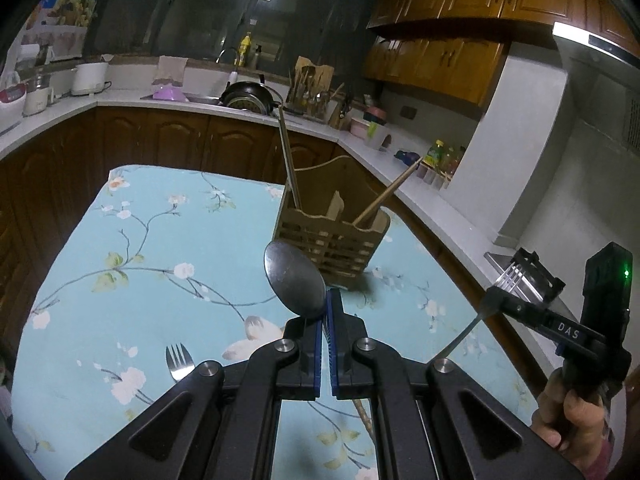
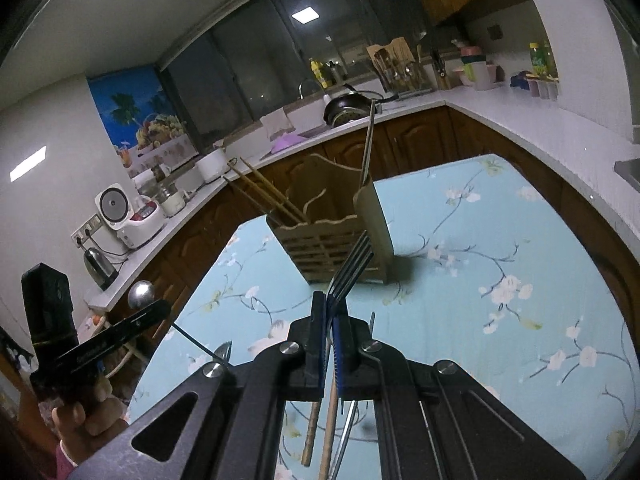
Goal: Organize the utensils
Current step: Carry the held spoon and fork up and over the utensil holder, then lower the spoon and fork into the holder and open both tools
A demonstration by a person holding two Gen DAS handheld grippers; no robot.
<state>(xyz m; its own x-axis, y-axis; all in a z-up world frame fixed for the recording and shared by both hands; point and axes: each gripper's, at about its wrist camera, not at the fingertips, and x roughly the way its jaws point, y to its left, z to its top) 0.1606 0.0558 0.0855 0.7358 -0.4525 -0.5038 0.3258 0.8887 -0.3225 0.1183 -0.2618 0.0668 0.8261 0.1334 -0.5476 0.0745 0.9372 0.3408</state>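
I see my left fingers clamped on a spoon, bowl up toward the wooden holder. My right fingers pinch a fork, tines aimed at it, above the bench.

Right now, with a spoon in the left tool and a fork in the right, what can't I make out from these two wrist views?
- Spoon handle: left wrist view, hidden behind the left tool.
- Fork handle: right wrist view, covered by the right tool.
- Second fork on the tablecloth: left wrist view, handle hidden by the tool's arm.
- Wooden holder contents: both views, bottoms hidden by its walls.
- Chopsticks on the tablecloth: right wrist view, upper parts hidden by the tool.
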